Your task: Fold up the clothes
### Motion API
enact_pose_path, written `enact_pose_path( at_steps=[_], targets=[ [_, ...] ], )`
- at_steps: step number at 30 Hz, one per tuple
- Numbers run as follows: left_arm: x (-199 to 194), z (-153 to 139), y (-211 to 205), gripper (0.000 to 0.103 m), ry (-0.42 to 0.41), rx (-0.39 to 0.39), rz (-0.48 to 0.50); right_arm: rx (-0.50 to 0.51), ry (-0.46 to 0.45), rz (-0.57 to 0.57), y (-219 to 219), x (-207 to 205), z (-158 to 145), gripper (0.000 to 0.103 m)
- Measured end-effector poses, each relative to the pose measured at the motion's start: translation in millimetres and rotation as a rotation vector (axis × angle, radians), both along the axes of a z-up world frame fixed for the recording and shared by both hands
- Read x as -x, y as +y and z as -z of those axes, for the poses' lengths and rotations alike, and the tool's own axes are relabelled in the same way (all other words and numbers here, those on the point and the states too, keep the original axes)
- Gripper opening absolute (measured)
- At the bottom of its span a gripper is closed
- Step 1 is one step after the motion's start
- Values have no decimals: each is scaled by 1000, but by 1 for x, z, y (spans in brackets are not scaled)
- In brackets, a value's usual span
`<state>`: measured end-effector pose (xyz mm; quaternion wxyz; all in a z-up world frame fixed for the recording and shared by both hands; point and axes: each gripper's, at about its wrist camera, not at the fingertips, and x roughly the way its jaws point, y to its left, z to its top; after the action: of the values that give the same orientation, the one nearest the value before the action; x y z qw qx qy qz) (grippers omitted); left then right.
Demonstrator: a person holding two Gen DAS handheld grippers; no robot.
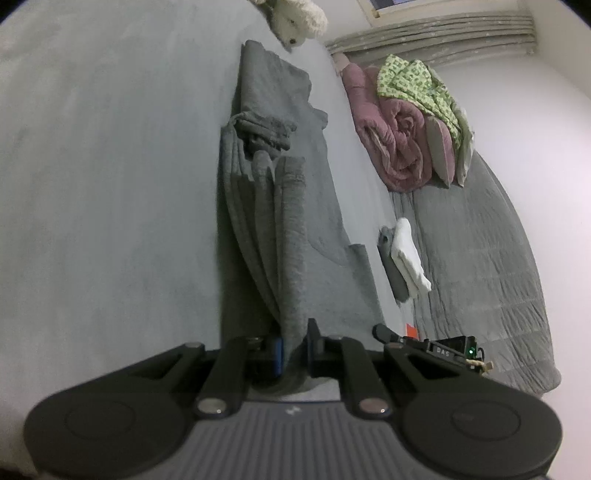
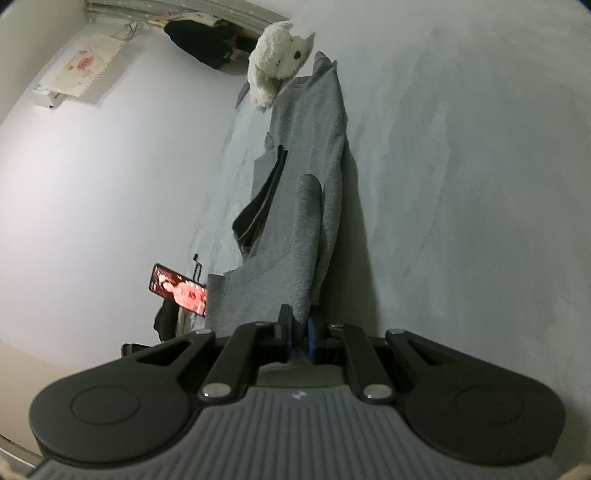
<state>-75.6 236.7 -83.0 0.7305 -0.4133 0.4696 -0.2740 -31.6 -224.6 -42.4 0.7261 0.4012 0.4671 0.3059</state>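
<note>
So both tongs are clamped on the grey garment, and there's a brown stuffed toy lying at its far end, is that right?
Not quite. The stuffed toy is white, not brown; the right wrist view shows it clearly, lying at the far end of the grey garment. The rest holds: the left tongs and the right tongs are each shut on the grey fabric.

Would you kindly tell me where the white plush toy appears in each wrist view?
Left wrist view: white plush toy at the top edge, just right of centre, beyond the grey garment.
Right wrist view: plush toy upper centre, left of the garment's far end.
Shared landmark: the grey garment itself.
</note>
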Motion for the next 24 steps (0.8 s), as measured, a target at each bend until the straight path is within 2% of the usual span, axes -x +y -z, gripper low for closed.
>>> enact_pose_path(
  at_steps=[9,14,17,19,21,24],
  targets=[
    [32,-11,-13,11,26,-55,104,89,28,-44,-9,43,-22,10],
    [37,10,-11,16,53,-113,126,147,82,-43,-8,47,-2,13],
    [37,15,-4,20,69,-98,126,127,112,-35,-11,45,10,18],
    [39,3,0,26,29,-140,120,119,112,-27,-16,45,8,21],
    [40,-7,7,31,-19,-167,102,150,80,-9,-18,45,-1,30],
    [38,-18,12,32,-89,-203,50,198,11,18,-16,40,-16,34]
  ],
)
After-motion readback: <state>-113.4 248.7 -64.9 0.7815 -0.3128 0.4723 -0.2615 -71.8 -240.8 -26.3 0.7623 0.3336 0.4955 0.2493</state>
